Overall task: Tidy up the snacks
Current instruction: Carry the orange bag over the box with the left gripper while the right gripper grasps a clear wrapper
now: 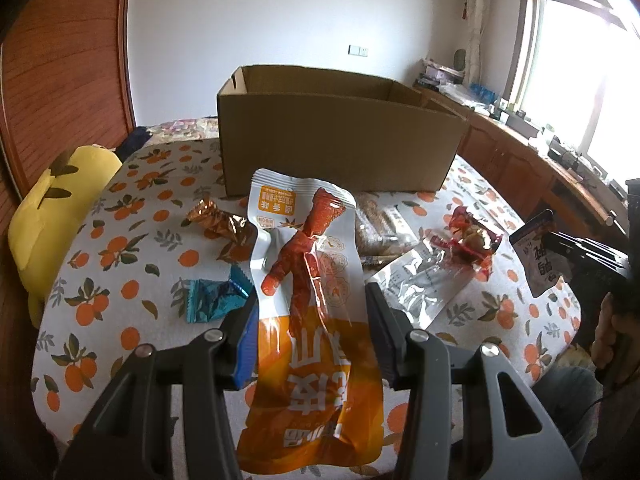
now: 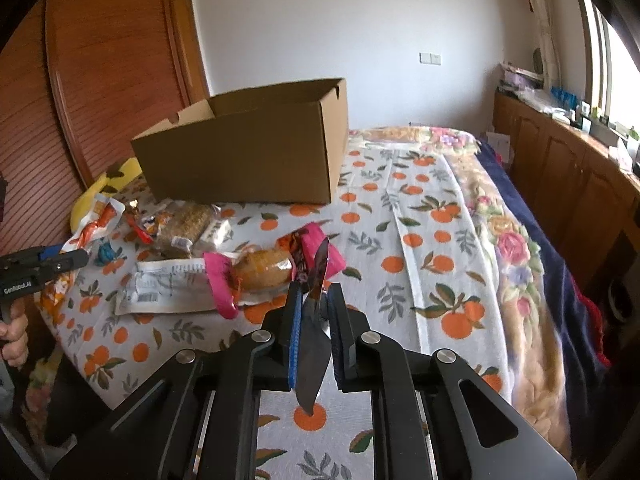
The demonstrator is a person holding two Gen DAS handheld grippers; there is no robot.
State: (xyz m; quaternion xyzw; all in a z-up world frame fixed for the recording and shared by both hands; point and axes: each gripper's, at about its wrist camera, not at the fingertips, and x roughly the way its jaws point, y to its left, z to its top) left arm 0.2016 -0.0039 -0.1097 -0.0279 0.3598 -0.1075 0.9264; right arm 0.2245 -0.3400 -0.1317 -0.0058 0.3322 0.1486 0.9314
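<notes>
Left hand-held gripper clamps an orange chicken-foot packet; right hand-held gripper pinches a dark sachet. Several snacks still lie on the bed before the cardboard box, whose interior is hidden; sorting appears early.

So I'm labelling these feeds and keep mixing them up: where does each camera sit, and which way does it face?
Left wrist: sits on the left tongs, looking along them over the table at the cardboard box; they are shut on the orange chicken-foot packet; the right tongs and a hand show at right.
Right wrist: sits on the right tongs, shut on a dark packet, facing the box from its other side; the left tongs show at left.
Shared: box, orange-print tablecloth, silver packet.
</notes>
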